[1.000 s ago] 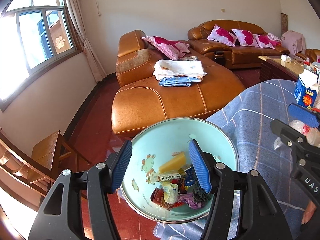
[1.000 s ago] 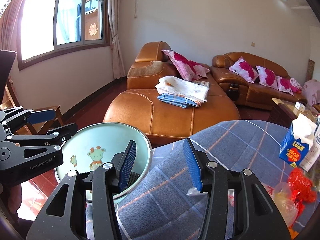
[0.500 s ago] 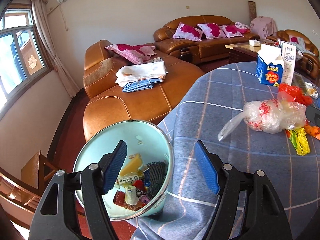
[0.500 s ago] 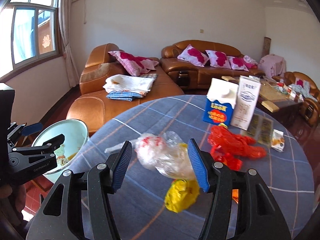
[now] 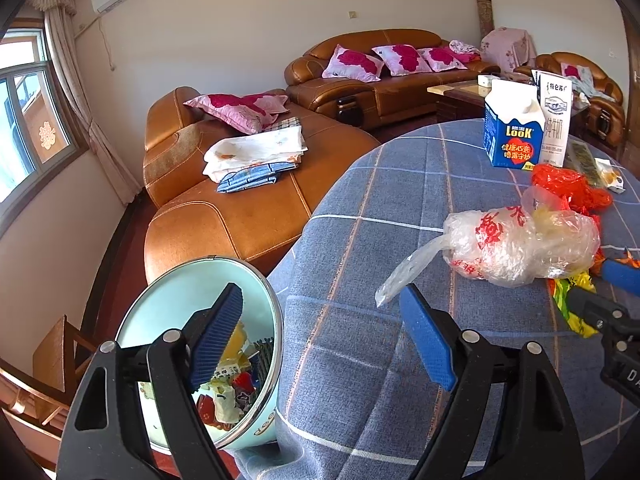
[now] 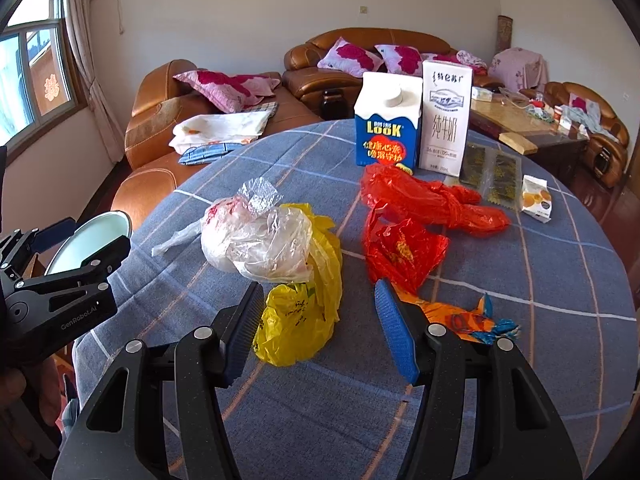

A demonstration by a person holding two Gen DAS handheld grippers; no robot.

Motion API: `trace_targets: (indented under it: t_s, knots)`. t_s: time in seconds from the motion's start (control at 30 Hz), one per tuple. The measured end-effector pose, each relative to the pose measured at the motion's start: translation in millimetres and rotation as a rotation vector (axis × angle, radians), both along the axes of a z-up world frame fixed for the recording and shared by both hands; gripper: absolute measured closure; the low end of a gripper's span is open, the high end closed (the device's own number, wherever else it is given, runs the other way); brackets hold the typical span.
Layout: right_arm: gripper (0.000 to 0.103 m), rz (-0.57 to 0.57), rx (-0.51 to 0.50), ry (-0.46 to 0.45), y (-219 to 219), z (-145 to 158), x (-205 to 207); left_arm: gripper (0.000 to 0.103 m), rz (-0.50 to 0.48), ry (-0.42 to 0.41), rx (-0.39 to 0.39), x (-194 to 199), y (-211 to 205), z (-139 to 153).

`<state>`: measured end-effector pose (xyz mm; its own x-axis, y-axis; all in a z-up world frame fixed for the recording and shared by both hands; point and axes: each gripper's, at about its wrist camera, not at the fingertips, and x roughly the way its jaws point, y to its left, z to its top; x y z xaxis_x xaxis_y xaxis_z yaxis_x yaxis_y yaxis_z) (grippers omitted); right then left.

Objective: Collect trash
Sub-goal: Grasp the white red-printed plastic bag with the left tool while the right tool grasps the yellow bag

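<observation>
My left gripper (image 5: pixel 320 292) hangs over the near edge of the blue checked tablecloth (image 5: pixel 400 184), its jaws opening with nothing between them. Beside it, below the table's edge, stands a light blue bin (image 5: pixel 256 292) holding wrappers. A clear plastic bag (image 5: pixel 520 240) lies ahead to the right. My right gripper (image 6: pixel 318 292) is open, and a crumpled yellow bag (image 6: pixel 300 320) lies on the cloth between its fingers, with the pads not pressing on it. The clear bag (image 6: pixel 260 240) rests just behind the yellow one. Red bags (image 6: pixel 404 248) and an orange wrapper (image 6: pixel 460 320) lie to the right.
A blue carton (image 6: pixel 386 120) and a white milk carton (image 6: pixel 446 116) stand at the table's far side, with dark sachets (image 6: pixel 500 180) and a small packet (image 6: pixel 536 200) beside them. Orange leather sofas (image 5: pixel 248 208) sit behind. A wooden chair (image 5: pixel 56 356) is left of the bin.
Both views have swung from the bin to the table. The left jaws stand wider. The right gripper has come in over the yellow bag, past the clear one.
</observation>
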<state>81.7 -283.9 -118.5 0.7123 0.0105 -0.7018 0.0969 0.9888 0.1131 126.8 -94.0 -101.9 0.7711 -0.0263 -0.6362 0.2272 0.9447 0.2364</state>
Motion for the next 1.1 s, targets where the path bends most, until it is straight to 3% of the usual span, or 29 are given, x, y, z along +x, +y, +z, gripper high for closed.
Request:
trace_targets:
  t_s: [0.1,0.13,0.2,0.3,0.57,0.67,0.93,1.0,1.07,1.1]
  knots:
    - [0.055,0.027,0.032,0.054,0.6,-8.5,6.1,0.023,-0.005,-0.001,-0.003,0.5,-0.8,1.0]
    - [0.068,0.038,0.041,0.06,1.2,-9.1,6.3,0.023,-0.008,0.001,-0.004,0.8,-1.5,1.8]
    - [0.08,0.05,0.041,0.041,3.5,-4.9,2.3,0.023,-0.013,0.003,-0.015,-0.5,-1.9,4.8]
    - [0.087,0.061,0.037,0.002,6.5,2.9,-8.8,0.022,-0.019,-0.004,-0.029,0.0,-5.4,11.4]
    - [0.087,-0.019,0.003,-0.12,-15.3,31.6,-48.9,0.019,-0.05,-0.002,-0.035,-2.2,-29.7,14.7]
    - [0.087,-0.085,-0.058,-0.157,-26.4,36.2,-60.6,0.019,-0.075,0.003,-0.039,-5.9,-47.9,14.3]
    - [0.087,-0.141,-0.053,-0.149,-50.1,24.8,-63.2,0.019,-0.172,0.087,0.017,-15.4,-96.6,-15.2]
    - [0.087,-0.139,-0.044,-0.15,-51.0,23.4,-63.3,0.021,-0.184,0.109,0.038,-15.5,-102.4,-26.1]
    - [0.087,-0.134,-0.038,-0.151,-50.0,21.9,-63.0,0.055,-0.214,0.154,0.036,-14.5,-106.7,-34.7]
    - [0.087,-0.13,-0.033,-0.151,-49.0,21.2,-62.8,0.056,-0.218,0.172,0.033,-13.1,-107.4,-37.0]
